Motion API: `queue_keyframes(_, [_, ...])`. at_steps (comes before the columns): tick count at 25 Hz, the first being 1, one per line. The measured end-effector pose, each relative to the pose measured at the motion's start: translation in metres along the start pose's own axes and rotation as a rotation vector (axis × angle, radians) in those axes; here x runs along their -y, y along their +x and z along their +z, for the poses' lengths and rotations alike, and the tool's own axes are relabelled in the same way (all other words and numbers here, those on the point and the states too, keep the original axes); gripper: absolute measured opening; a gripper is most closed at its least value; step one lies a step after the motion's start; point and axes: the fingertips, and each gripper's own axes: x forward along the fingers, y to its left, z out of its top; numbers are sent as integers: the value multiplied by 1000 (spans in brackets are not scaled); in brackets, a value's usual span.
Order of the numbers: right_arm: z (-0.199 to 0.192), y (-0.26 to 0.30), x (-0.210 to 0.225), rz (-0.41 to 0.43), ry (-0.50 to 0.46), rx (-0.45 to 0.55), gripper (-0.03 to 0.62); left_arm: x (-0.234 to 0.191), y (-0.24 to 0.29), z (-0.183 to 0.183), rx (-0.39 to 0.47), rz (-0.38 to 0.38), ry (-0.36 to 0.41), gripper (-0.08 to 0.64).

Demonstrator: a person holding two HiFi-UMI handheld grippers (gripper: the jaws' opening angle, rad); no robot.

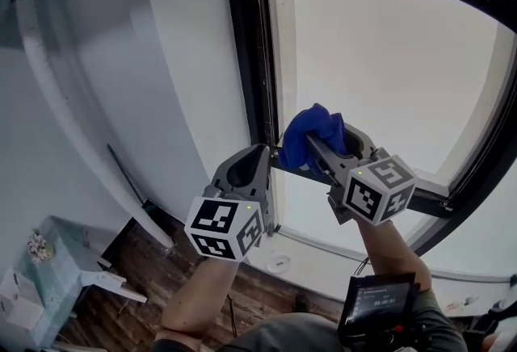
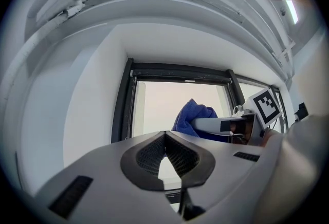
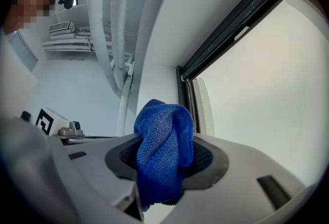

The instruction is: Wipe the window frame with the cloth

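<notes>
You are holding the right claw (image 1: 325,147) clamped on a crumpled blue microfibre cloth (image 1: 312,131). In the right gripper view the cloth (image 3: 164,148) is filling the gap between the two dark pads of that claw (image 3: 167,155). It is bulging up past the tips in a rounded fold, and a shorter end is hanging down below the pads. In the head view the blue bunch is sticking out ahead of the claw tips, up and to the left. It is sitting just beside the upright bar of the black metal window frame (image 1: 249,60), near the corner where that bar meets the lower crossbar. Whether the cloth is pressing on the frame cannot be told.

You are keeping the left claw (image 1: 261,150) closed on nothing. In the left gripper view its tips (image 2: 165,134) are meeting in a point with only a thin slit showing below them. This claw is pointing at the same lower-left corner, just left of the cloth (image 2: 191,115) and apart from it. The right claw is reaching in from the right, beside it.

The pale bright window pane (image 1: 388,60) is filling the frame, and a plain white wall (image 1: 178,60) is running along its left side.
</notes>
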Motion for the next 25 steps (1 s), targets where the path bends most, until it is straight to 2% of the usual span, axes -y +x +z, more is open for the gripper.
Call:
queue_keyframes(6, [14,37,54,38,-32,30,179,-14,69,15,36,24,23,9])
queue_keyframes(10, [28,62,82,60,-98,45,179,-25,103,31,73,39,27,9])
queue_keyframes(20, [68,128,119,115,-123,120,179,-56,159,74,143,67,75,9])
queue_keyframes(25, [92,172,134,91,-114,168,179,-80,186,101,172,72,164,9])
